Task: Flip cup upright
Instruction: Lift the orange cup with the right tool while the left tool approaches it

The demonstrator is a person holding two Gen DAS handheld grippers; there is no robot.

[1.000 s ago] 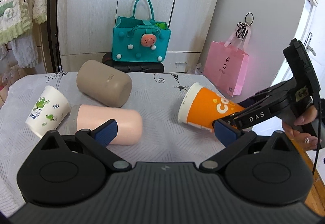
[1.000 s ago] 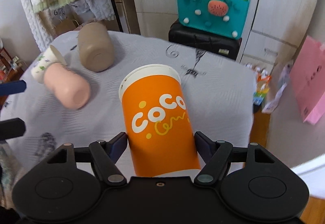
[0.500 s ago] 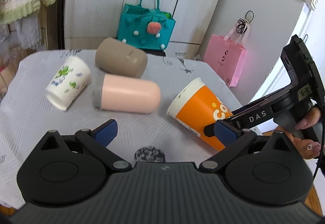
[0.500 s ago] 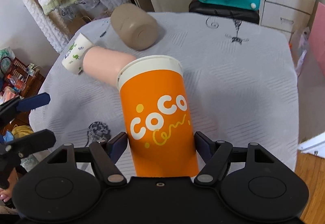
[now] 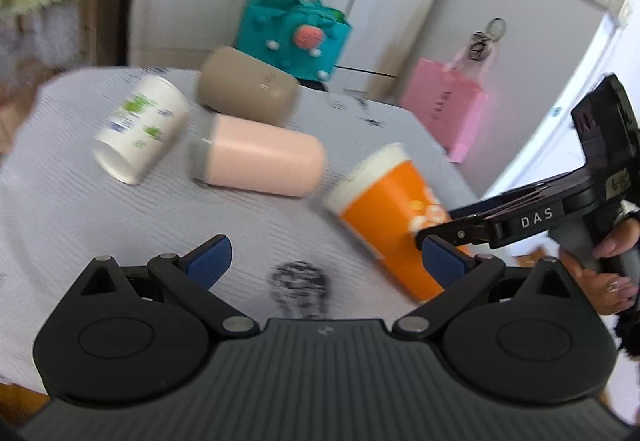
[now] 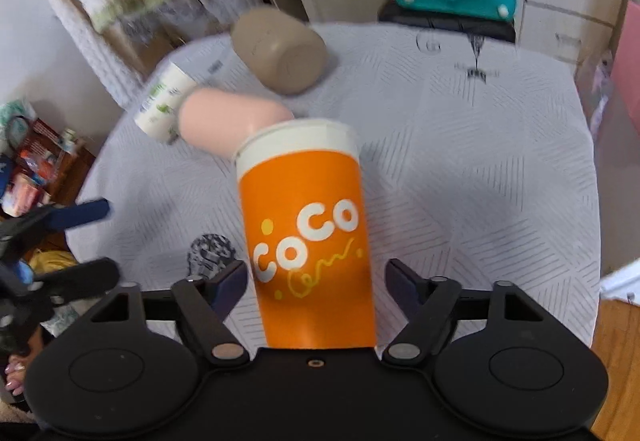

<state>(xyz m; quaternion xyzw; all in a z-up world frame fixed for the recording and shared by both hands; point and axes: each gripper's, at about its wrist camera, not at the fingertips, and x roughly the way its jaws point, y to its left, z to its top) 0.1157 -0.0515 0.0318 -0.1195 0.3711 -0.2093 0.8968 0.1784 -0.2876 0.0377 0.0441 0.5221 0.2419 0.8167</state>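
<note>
An orange paper cup (image 6: 308,233) with a white rim and "coco" lettering sits between my right gripper's (image 6: 316,281) jaws, held tilted above the table with its rim pointing away. The fingers (image 6: 230,283) stand close against its sides. In the left wrist view the same orange cup (image 5: 384,209) hangs at the right, with the right gripper (image 5: 472,225) clamped on its lower part. My left gripper (image 5: 324,261) is open and empty above the table's near side.
A pink cup (image 5: 260,161), a tan cup (image 5: 248,89) and a white cup with green print (image 5: 140,129) lie on their sides on the grey tablecloth (image 5: 80,209). A teal bag (image 5: 292,25) and a pink bag (image 5: 444,109) stand behind the table.
The right gripper has lifted the orange cup higher and tilted it more towards upright. The left gripper has drawn back and up, so the table looks farther away.
</note>
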